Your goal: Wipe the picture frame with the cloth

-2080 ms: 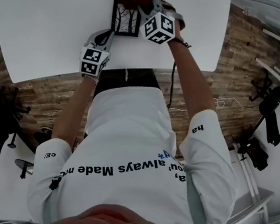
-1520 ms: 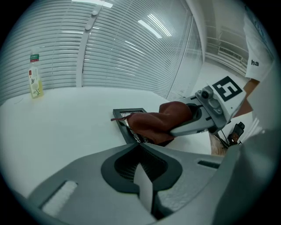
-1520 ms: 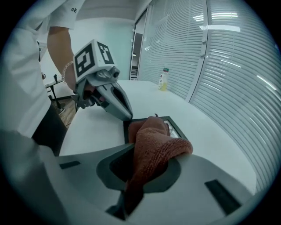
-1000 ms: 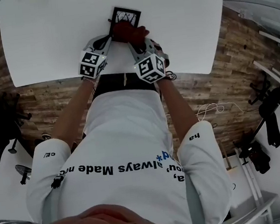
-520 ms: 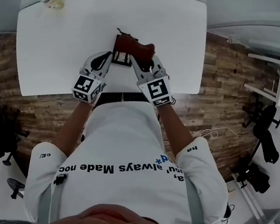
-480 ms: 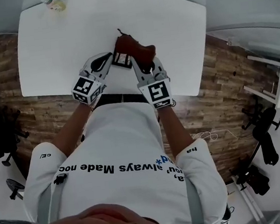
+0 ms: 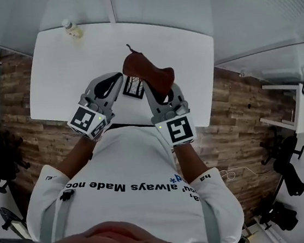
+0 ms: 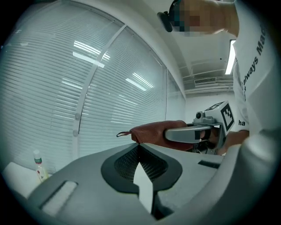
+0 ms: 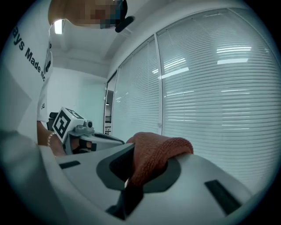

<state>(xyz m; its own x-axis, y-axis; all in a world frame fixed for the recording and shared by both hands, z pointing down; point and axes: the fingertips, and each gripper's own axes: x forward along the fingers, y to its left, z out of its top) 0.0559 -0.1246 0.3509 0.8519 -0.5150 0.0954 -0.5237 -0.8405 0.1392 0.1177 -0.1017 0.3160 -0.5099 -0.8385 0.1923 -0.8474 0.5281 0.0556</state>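
In the head view the black picture frame [image 7: 133,87] shows between my two grippers over the white table [image 7: 57,64], with the cloth covering part of it. My left gripper [image 7: 117,80] is at the frame's left side. Its jaws are shut on a thin white edge [image 8: 144,189] that looks like the frame seen edge-on. My right gripper [image 7: 151,88] is shut on a reddish-brown cloth [image 7: 146,72], which bunches out of its jaws [image 9: 158,151]. Both grippers are raised and point toward the window blinds. The cloth [image 8: 153,131] and right gripper [image 8: 189,134] also show in the left gripper view.
A small bottle [image 7: 71,28] stands at the table's far left corner; it also shows low in the left gripper view as the bottle [image 8: 39,165]. Window blinds [image 9: 210,88] fill the space beyond the table. Wooden floor [image 7: 234,119] lies to the right of the table.
Both grippers have come up and nearer the head camera, frame and cloth with them. The cloth slid from the frame's far edge down over its face. The head view shifted, bringing the bottle into sight.
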